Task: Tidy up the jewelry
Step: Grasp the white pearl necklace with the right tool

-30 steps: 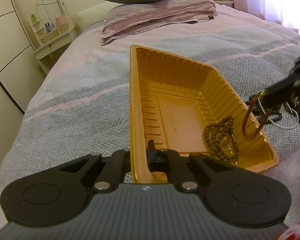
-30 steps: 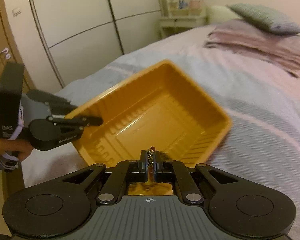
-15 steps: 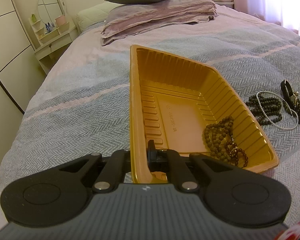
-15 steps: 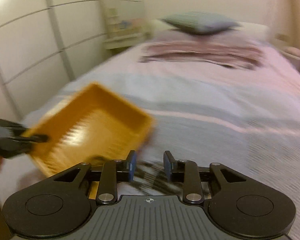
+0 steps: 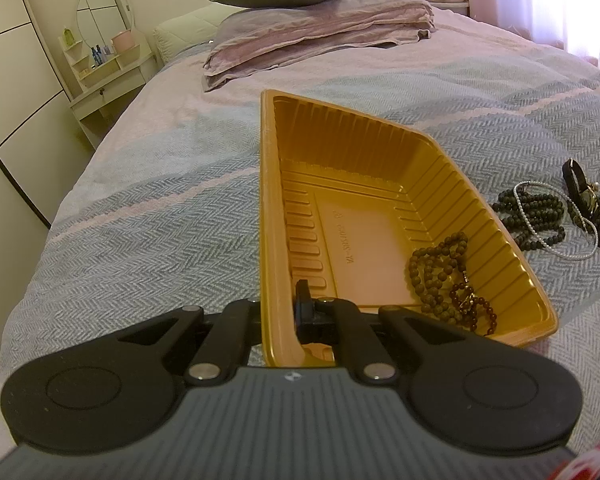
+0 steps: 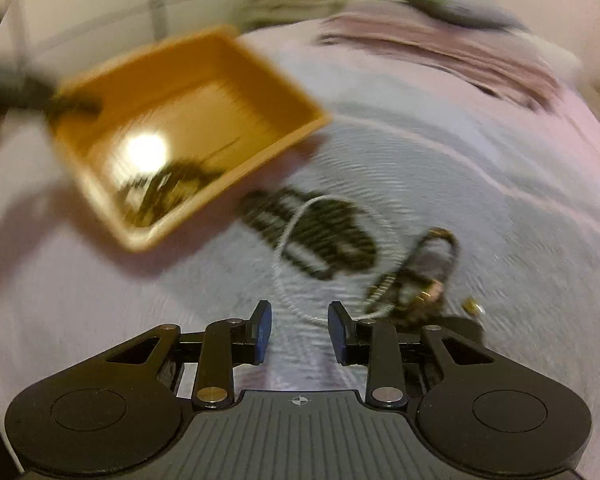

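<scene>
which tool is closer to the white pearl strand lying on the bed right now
Right. The right tool hangs open just above the pearl strand; the left tool is off to the side, clamped on the gold tray rim.

The bed point(image 5: 148, 216) carries a dark bead strand point(image 5: 536, 216), a pearl strand point(image 5: 556, 246) and folded blankets point(image 5: 320, 40).

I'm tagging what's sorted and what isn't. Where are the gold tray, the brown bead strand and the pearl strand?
gold tray point(image 5: 384, 152): left wrist view, far inner wall.
brown bead strand point(image 5: 436, 276): left wrist view, coiled beads inside the tray.
pearl strand point(image 5: 540, 236): left wrist view, loop lying across dark beads on the bedspread.
</scene>
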Demonstrator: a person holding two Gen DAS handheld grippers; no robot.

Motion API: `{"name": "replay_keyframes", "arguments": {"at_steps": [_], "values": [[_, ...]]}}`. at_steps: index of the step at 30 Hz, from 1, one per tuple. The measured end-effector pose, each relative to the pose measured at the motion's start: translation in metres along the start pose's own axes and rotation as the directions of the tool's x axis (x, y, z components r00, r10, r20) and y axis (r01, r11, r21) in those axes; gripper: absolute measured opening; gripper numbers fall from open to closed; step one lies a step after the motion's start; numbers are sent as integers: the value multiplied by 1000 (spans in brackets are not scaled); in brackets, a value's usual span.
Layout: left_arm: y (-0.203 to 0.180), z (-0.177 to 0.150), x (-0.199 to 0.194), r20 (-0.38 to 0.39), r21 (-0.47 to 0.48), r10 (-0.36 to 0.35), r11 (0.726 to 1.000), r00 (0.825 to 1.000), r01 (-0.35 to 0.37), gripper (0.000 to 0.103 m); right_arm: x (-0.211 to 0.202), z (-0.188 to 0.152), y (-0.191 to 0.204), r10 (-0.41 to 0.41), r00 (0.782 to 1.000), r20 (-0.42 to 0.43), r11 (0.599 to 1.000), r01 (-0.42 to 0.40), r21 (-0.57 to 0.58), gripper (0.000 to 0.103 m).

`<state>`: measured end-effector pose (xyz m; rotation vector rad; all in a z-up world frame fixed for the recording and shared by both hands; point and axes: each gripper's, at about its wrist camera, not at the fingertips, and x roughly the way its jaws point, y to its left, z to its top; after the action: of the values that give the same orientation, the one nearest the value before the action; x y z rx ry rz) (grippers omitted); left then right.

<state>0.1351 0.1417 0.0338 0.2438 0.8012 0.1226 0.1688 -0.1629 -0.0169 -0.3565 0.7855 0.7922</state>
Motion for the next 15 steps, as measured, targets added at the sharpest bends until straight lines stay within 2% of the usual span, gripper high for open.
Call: {"name": "replay_keyframes", "arguments": {"at_steps": [2,4,11,15], "values": [[0,0,0,0,1,1,1000,1000,-1,4,10,1,9,-24,999,-29,995,21,-101,32],[0,0,0,0,-1,0,1000,1000,0,4,17,1,11,-27,998,-49,988,19,-150,32],[0,0,0,0,0,0,1000,1000,0,4,50,6,9,8,995,-102,982,-27,-187,30],[0,0,0,0,-1,-1,1000,1000,1,4,55,5,7,39,993,-109,985,-56,-165,6]]}}
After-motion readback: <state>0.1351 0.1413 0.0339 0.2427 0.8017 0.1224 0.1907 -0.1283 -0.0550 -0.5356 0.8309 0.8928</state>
